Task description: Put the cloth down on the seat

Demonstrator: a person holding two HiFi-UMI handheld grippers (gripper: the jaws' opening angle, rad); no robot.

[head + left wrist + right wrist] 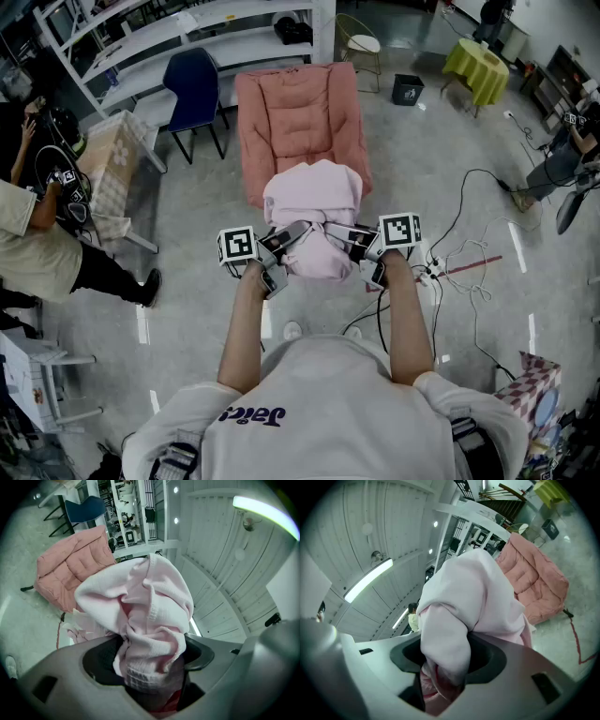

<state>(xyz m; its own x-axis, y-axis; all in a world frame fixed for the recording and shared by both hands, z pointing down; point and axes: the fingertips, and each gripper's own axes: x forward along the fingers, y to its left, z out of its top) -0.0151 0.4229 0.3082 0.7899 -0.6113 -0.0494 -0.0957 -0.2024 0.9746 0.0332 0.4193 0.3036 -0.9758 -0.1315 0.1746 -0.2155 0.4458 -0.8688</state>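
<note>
Left gripper view shows the left gripper (152, 667) clamped on a bunched fold of the pale pink cloth (140, 606), and the right gripper (443, 670) grips another fold in the same way. The cloth hangs between them, held up in front of the pink padded seat (298, 112). Dark lettering on the person's white shirt (323, 412) sits upside down, not surely legible.

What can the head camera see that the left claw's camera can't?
Only the head view shows both claws together, the left claw and right claw, plus a green table. Only the left gripper view shows a ceiling light and the pink cloth bunched between that claw's jaws close up. Both show the cloth, the pink seat and a blue chair.
</note>
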